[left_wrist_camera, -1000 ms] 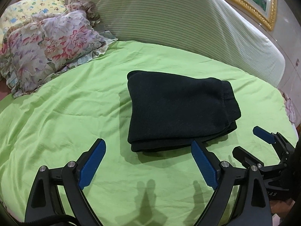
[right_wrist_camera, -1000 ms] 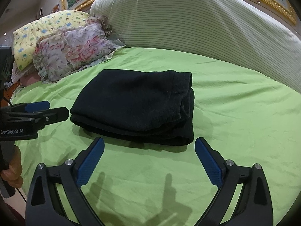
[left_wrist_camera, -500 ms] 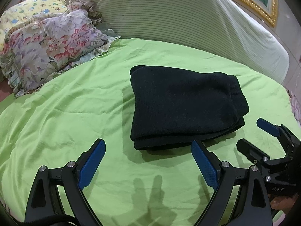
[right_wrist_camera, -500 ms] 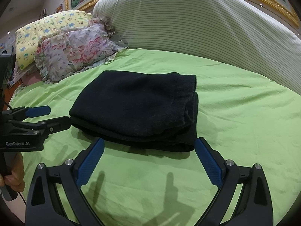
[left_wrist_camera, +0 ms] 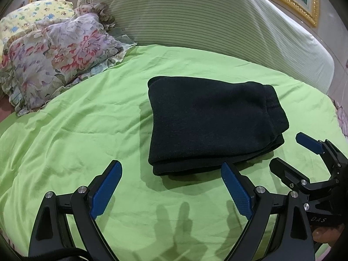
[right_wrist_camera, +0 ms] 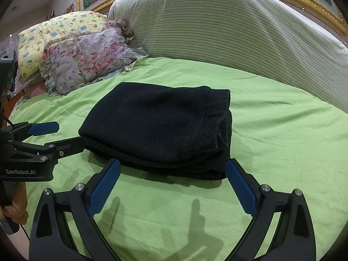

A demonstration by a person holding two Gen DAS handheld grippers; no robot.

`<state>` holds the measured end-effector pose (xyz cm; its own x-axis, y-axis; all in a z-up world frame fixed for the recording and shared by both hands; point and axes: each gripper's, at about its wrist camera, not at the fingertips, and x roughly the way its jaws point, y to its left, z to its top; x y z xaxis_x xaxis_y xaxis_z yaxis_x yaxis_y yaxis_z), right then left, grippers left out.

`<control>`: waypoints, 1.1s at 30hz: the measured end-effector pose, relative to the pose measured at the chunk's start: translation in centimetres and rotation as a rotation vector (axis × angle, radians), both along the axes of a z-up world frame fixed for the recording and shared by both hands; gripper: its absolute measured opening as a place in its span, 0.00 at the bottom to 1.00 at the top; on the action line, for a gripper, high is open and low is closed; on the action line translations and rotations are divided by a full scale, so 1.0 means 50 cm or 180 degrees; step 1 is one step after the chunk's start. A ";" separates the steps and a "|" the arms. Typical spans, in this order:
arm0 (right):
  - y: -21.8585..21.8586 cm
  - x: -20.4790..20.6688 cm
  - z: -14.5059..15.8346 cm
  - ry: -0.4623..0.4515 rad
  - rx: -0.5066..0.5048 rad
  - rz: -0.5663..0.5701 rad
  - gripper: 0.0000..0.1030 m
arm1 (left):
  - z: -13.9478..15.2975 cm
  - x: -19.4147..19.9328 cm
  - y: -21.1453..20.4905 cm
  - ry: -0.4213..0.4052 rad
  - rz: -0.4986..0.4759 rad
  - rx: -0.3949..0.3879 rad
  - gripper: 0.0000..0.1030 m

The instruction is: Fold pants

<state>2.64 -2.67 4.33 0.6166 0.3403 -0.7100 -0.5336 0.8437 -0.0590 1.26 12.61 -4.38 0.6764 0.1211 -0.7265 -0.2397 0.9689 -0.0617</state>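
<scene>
Pants (left_wrist_camera: pixel 213 126) lie folded into a thick black rectangle in the middle of the bed, on the green sheet (left_wrist_camera: pixel 87 130), and I hold nothing of them. The cloth looks soft and fuzzy, several layers stacked, with the layered edges showing along the near side and at the right end, where a stitched band runs across the top layer. The top surface is fairly smooth, with only a slight sag toward the right end. My left claw (left_wrist_camera: pixel 171 187) hangs just short of the bundle's near edge, its blue pads (left_wrist_camera: pixel 105 188) spread wide with only sheet between them; the right pad's tip sits close to the bundle's near edge. My right claw (right_wrist_camera: pixel 174 184) is spread just as wide at the near edge of the pants, both pad tips close to the black cloth, though I cannot tell if they touch it. From the right view my left claw shows at the left end of the bundle, one finger close beside the fold. Behind the pants, a flowered pillow (left_wrist_camera: pixel 54 61) and a yellow printed pillow (right_wrist_camera: pixel 54 37) rest at the far left, beside a big striped cushion (left_wrist_camera: pixel 206 28) along the back.
</scene>
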 end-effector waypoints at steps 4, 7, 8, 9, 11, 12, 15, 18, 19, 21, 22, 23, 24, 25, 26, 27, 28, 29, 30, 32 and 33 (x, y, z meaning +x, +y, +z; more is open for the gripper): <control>0.001 0.001 0.001 0.0008 0.0004 0.0008 0.94 | 0.001 0.004 0.000 -0.0013 -0.0014 0.0012 0.90; 0.001 0.003 0.002 0.0009 0.0002 -0.0001 0.94 | 0.003 0.007 0.000 -0.0020 -0.0018 0.0020 0.90; 0.001 0.002 0.002 0.0007 0.0002 -0.0008 0.94 | 0.004 0.007 -0.001 -0.0024 -0.0023 0.0020 0.90; 0.001 0.005 0.002 0.0009 0.0004 -0.0003 0.94 | 0.004 0.007 -0.002 -0.0028 -0.0027 0.0024 0.90; 0.001 0.007 0.003 0.0011 -0.0008 -0.0010 0.94 | 0.006 0.008 -0.004 -0.0033 -0.0039 0.0031 0.90; 0.000 0.010 0.003 0.0016 -0.0010 -0.0007 0.94 | 0.006 0.008 -0.005 -0.0030 -0.0044 0.0030 0.90; -0.002 0.015 0.002 0.0016 -0.0020 -0.0012 0.94 | 0.006 0.008 -0.005 -0.0029 -0.0045 0.0031 0.90; -0.004 0.017 0.002 0.0019 -0.0019 -0.0027 0.94 | 0.006 0.009 -0.004 -0.0025 -0.0045 0.0022 0.90; -0.005 0.018 0.002 0.0023 -0.0012 -0.0027 0.94 | 0.007 0.009 -0.004 -0.0025 -0.0040 0.0022 0.90; -0.005 0.017 0.002 0.0014 -0.0018 -0.0034 0.94 | 0.008 0.009 -0.003 -0.0028 -0.0044 0.0020 0.90; -0.005 0.018 0.003 0.0008 -0.0016 -0.0026 0.94 | 0.008 0.009 -0.004 -0.0029 -0.0044 0.0025 0.90; -0.005 0.019 0.003 0.0012 -0.0010 -0.0021 0.94 | 0.009 0.009 -0.003 -0.0032 -0.0045 0.0026 0.90; -0.006 0.019 0.003 0.0014 -0.0012 -0.0022 0.94 | 0.010 0.008 -0.003 -0.0036 -0.0044 0.0025 0.90; -0.005 0.018 0.003 0.0006 -0.0017 -0.0024 0.94 | 0.011 0.007 -0.004 -0.0041 -0.0040 0.0027 0.90; -0.006 0.018 0.003 0.0011 -0.0006 -0.0016 0.94 | 0.011 0.006 -0.004 -0.0046 -0.0036 0.0032 0.90; -0.006 0.018 0.004 0.0011 -0.0005 -0.0013 0.94 | 0.012 0.006 -0.004 -0.0048 -0.0034 0.0035 0.90; -0.006 0.019 0.004 0.0007 -0.0012 -0.0015 0.94 | 0.012 0.006 -0.003 -0.0050 -0.0036 0.0030 0.90; -0.006 0.019 0.004 0.0006 -0.0012 -0.0015 0.94 | 0.012 0.006 -0.003 -0.0051 -0.0033 0.0033 0.91; -0.006 0.019 0.004 0.0008 -0.0009 -0.0012 0.94 | 0.013 0.005 -0.003 -0.0056 -0.0027 0.0042 0.90; -0.006 0.020 0.004 0.0005 -0.0016 -0.0015 0.94 | 0.013 0.005 -0.002 -0.0059 -0.0027 0.0035 0.91; -0.006 0.018 0.004 0.0003 -0.0015 -0.0018 0.94 | 0.014 0.005 -0.002 -0.0057 -0.0021 0.0037 0.91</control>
<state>3.54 -2.99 4.54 0.6179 0.3334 -0.7120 -0.5287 0.8465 -0.0625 1.49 12.53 -3.68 0.6902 0.1248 -0.7128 -0.2321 0.9711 -0.0548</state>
